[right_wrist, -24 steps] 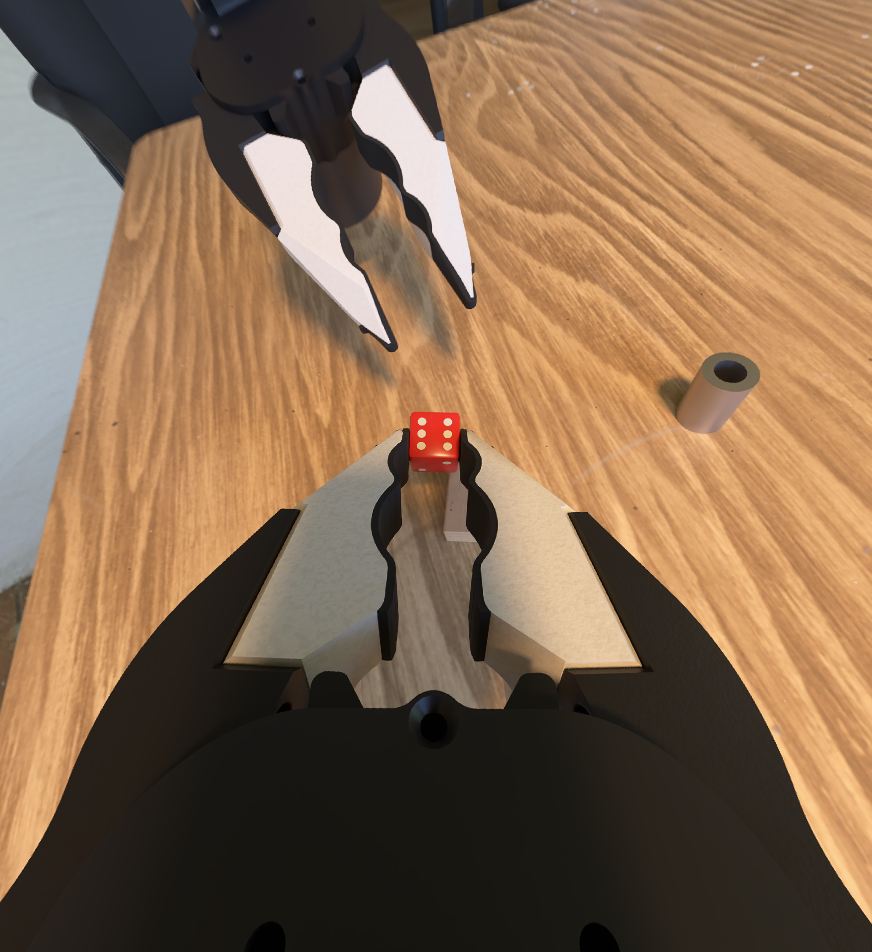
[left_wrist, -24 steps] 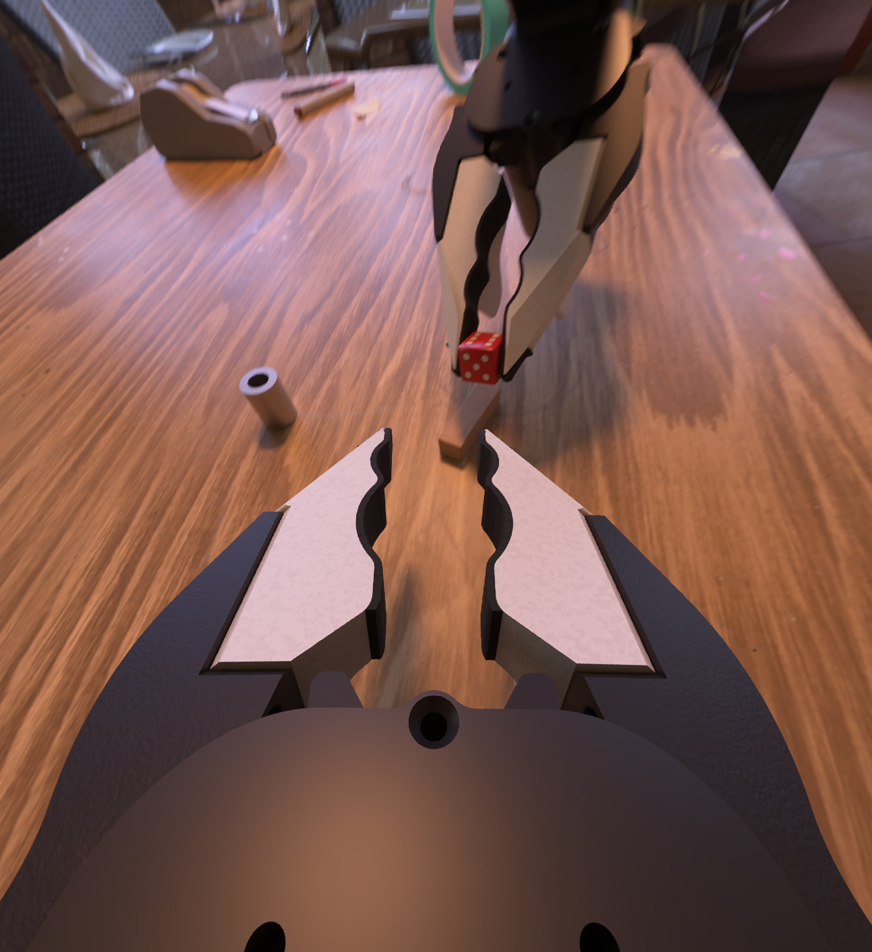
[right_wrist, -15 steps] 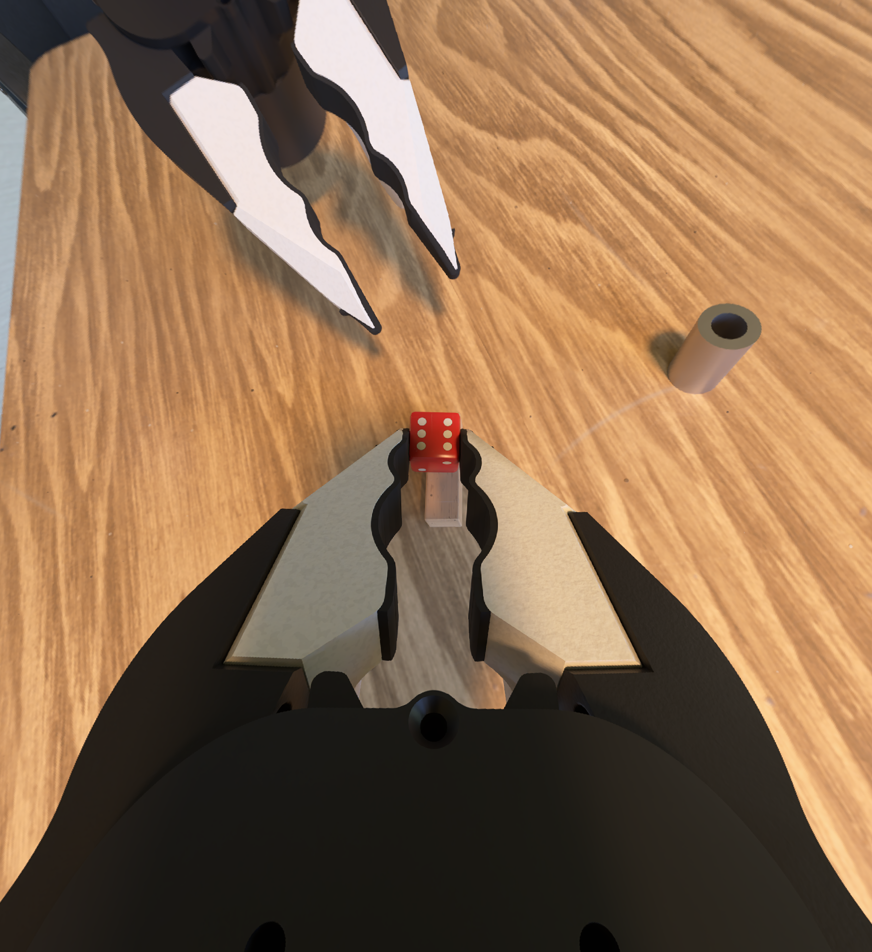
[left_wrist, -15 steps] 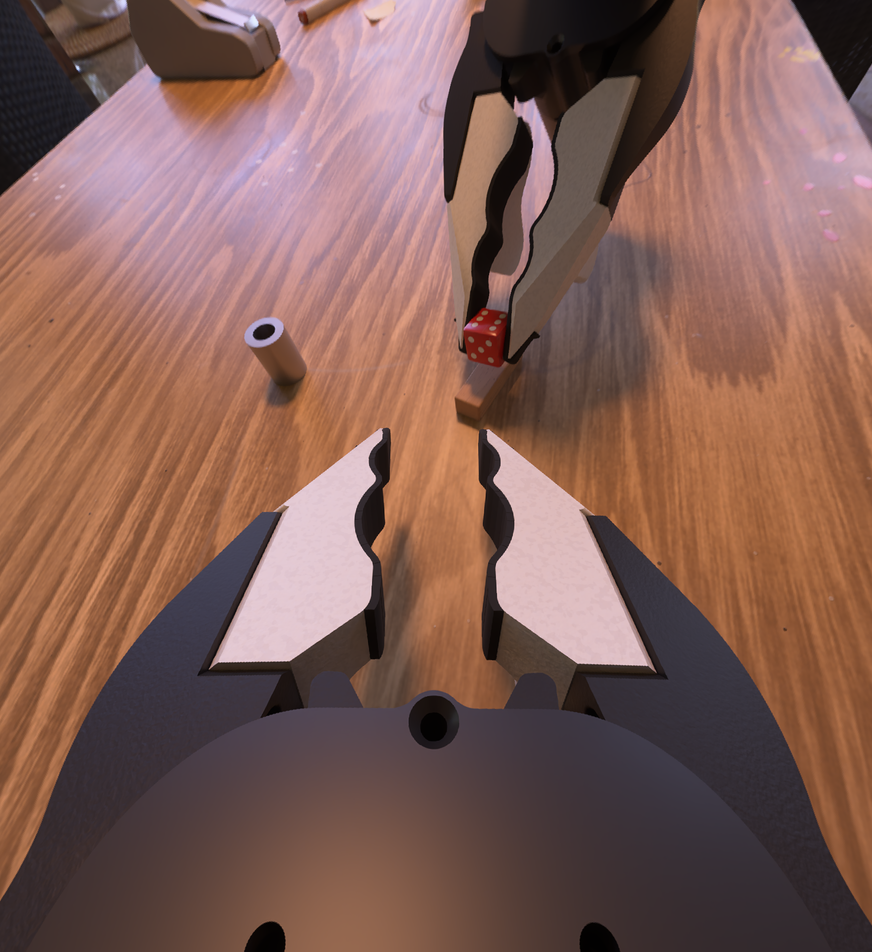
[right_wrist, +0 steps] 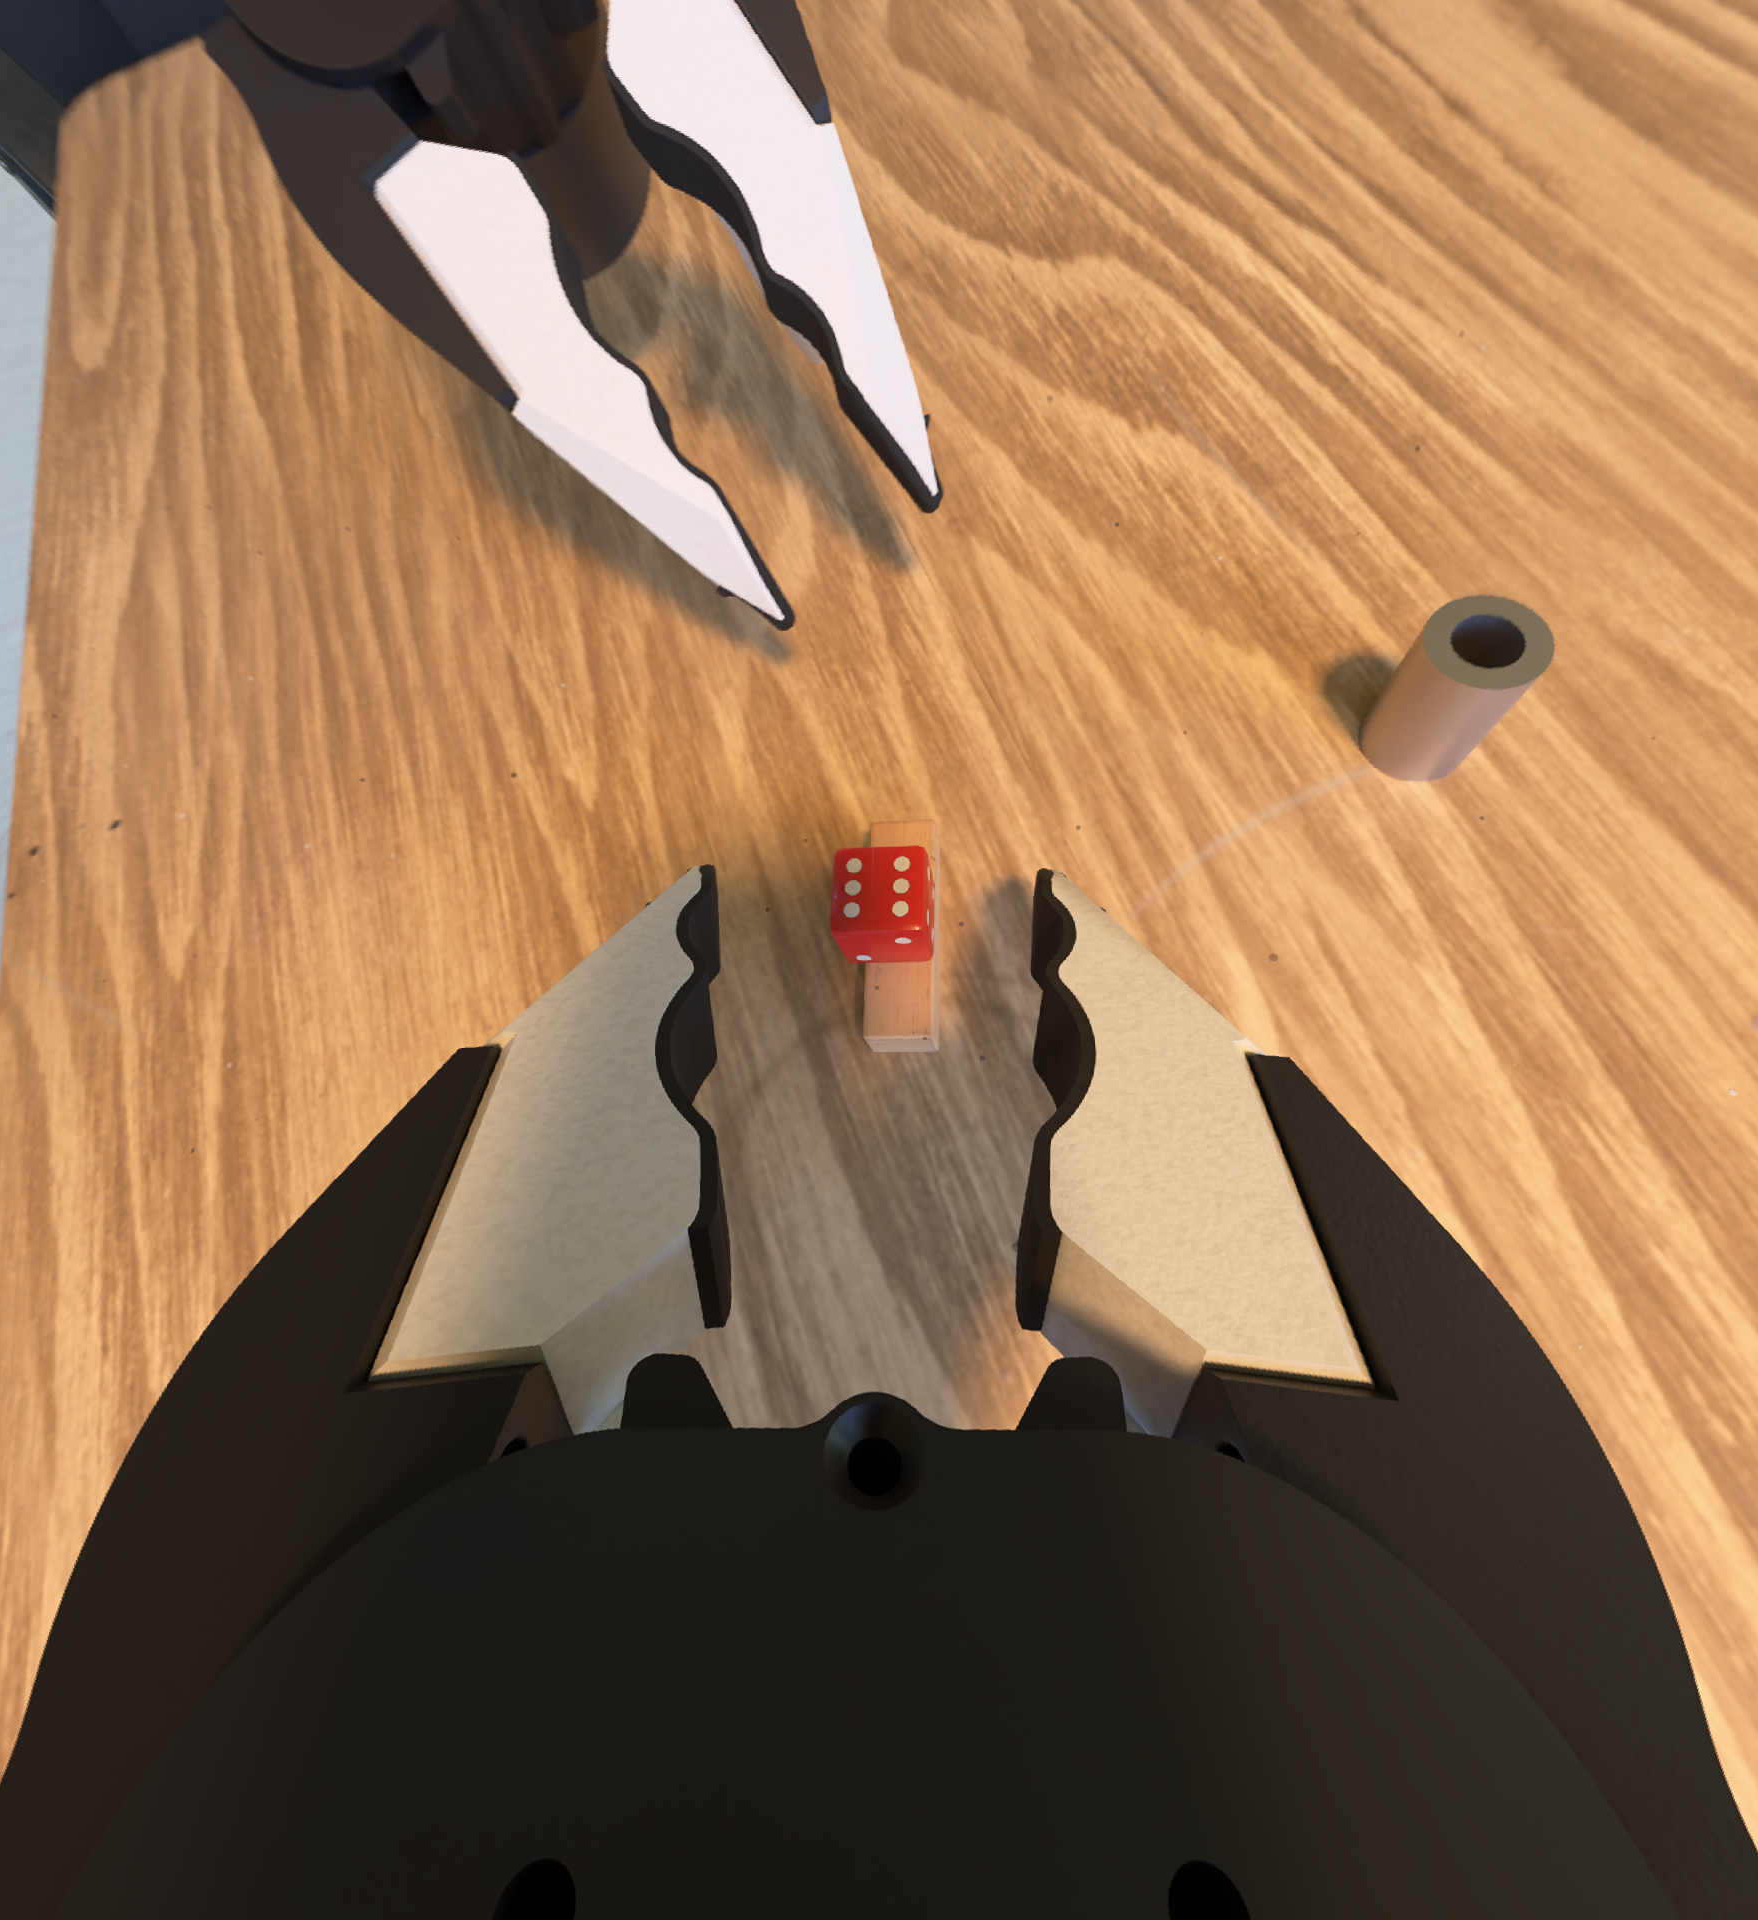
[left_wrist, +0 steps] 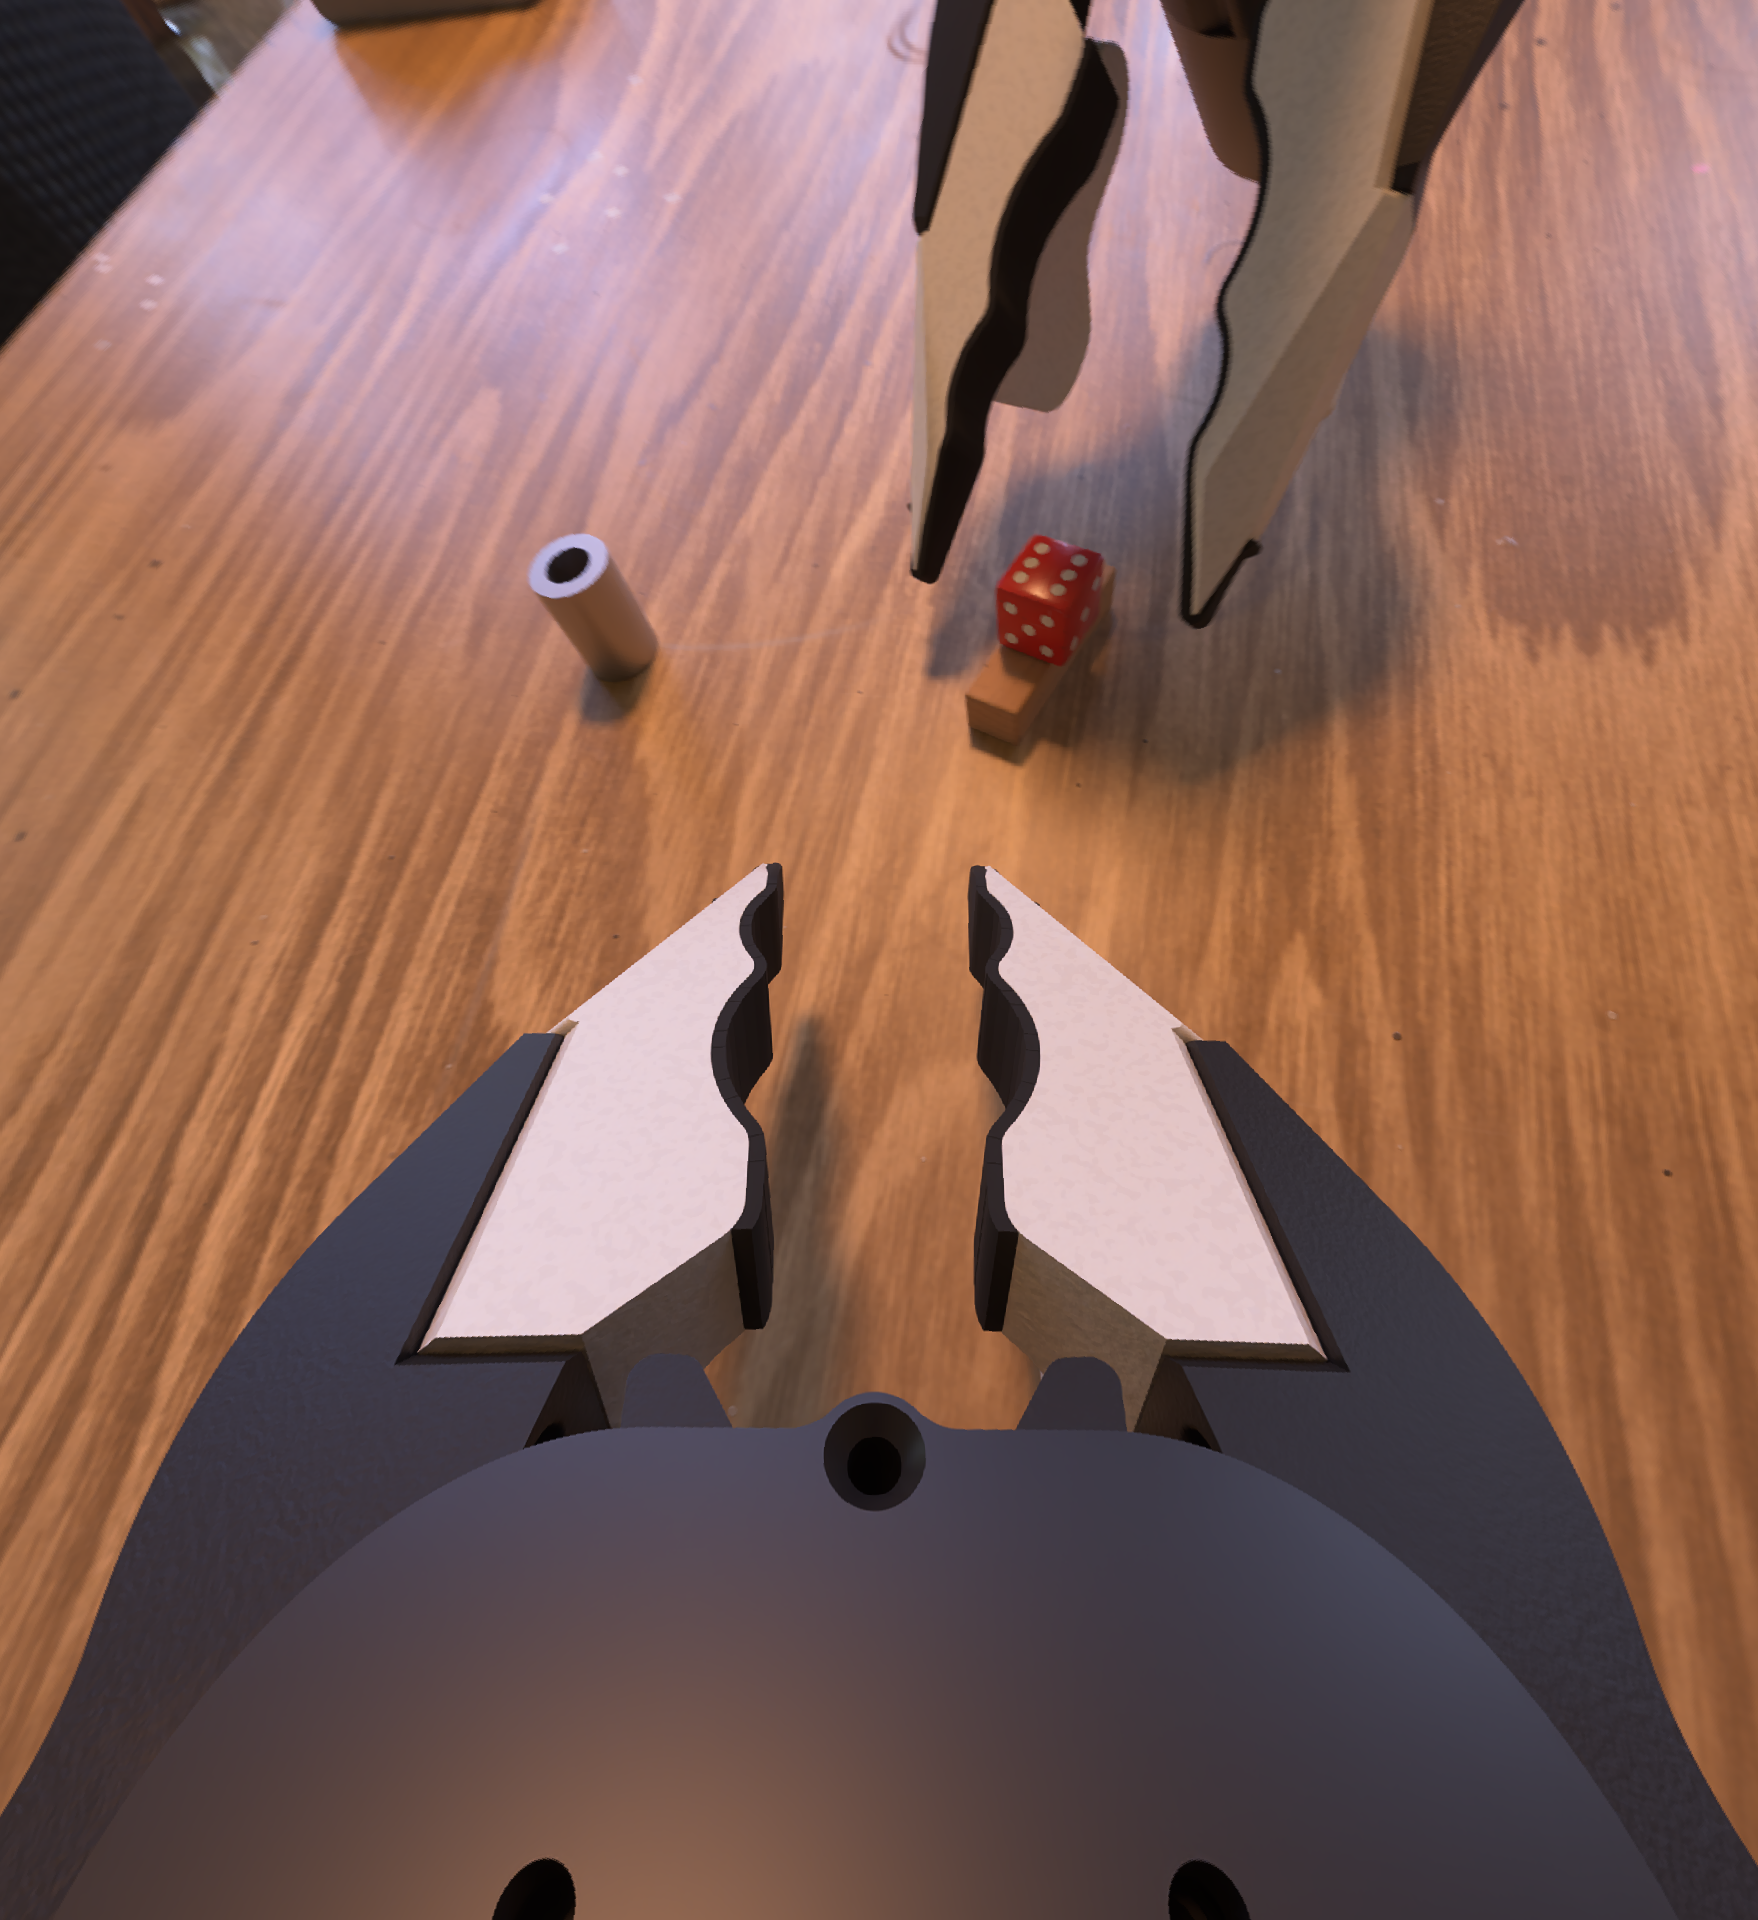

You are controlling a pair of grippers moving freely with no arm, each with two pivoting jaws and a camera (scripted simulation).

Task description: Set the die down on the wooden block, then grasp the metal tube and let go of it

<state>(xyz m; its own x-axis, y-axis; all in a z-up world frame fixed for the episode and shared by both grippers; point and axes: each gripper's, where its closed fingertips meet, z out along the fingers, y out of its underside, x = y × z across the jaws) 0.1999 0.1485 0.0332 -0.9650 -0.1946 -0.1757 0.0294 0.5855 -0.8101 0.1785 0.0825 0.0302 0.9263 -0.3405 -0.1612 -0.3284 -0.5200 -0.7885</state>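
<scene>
A red die [right_wrist: 883, 902] with white pips rests on a small wooden block [right_wrist: 901, 1010] lying flat on the table; both show in the left wrist view, die [left_wrist: 1049, 598] on block [left_wrist: 1008, 709]. My right gripper [right_wrist: 875, 883] is open and empty, its fingertips either side of the die and apart from it; it shows in the left wrist view [left_wrist: 1062, 594]. A short grey metal tube [right_wrist: 1455, 688] stands upright to the right, also in the left wrist view [left_wrist: 592, 607]. My left gripper [left_wrist: 873, 879] is open and empty, short of the block; it shows in the right wrist view [right_wrist: 854, 566].
The wooden table [left_wrist: 335, 935] runs far ahead; its left edge [right_wrist: 23, 727] is near in the right wrist view. A grey object [left_wrist: 418, 10] sits at the far end, cut off by the frame's top edge.
My right gripper has opened and let go of the die, which now sits on the block. Both grippers have shifted relative to the table, so block and tube sit differently in both views.
</scene>
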